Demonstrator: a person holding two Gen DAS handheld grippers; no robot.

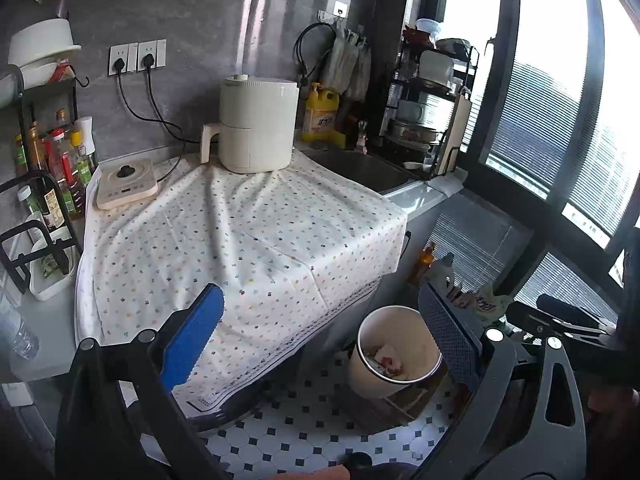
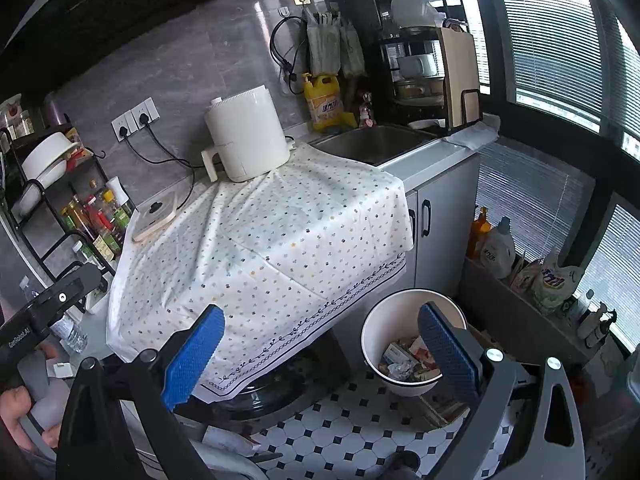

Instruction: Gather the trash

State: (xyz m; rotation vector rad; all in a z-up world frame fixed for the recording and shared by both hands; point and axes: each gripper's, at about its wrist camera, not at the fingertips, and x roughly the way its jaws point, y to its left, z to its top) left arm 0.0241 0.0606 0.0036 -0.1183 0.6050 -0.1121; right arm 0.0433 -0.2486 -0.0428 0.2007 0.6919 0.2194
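- Blue textured pads are lining the fingers of both tools; the left tool [image 1: 324,340] is standing spread wide, with nothing between its fingers.
- The right tool [image 2: 320,354] is also spread wide and is holding nothing.
- A white trash bin [image 2: 370,342] is standing on the black-and-white tiled floor [image 2: 340,436], just beside the front corner of the tabletop [image 2: 436,158], below the hanging edge of the cloth.
- The trash [image 2: 404,362] is lying inside the bin: crumpled wrappers and paper pieces, some with red and blue print; the left wrist view is showing only a part of it [image 1: 386,356].
- In the right wrist view the right finger of the tool is partly covering the rim of the bin.
- A white cloth with small coloured dots [image 1: 240,240] is covering the tabletop and is hanging over its front.
- A cream air fryer [image 1: 256,124] is standing on the back part of the cloth, and a small induction cooker [image 1: 126,184] is lying to the left of it.
- A yellow detergent bottle [image 1: 320,110] is standing by the wall next to the steel sink [image 1: 360,170].
- Sauce bottles [image 1: 64,168] are standing in a black rack at the left side.
- At the left edge of the right wrist view, a hand [image 2: 22,416] is gripping the handle of the other tool.
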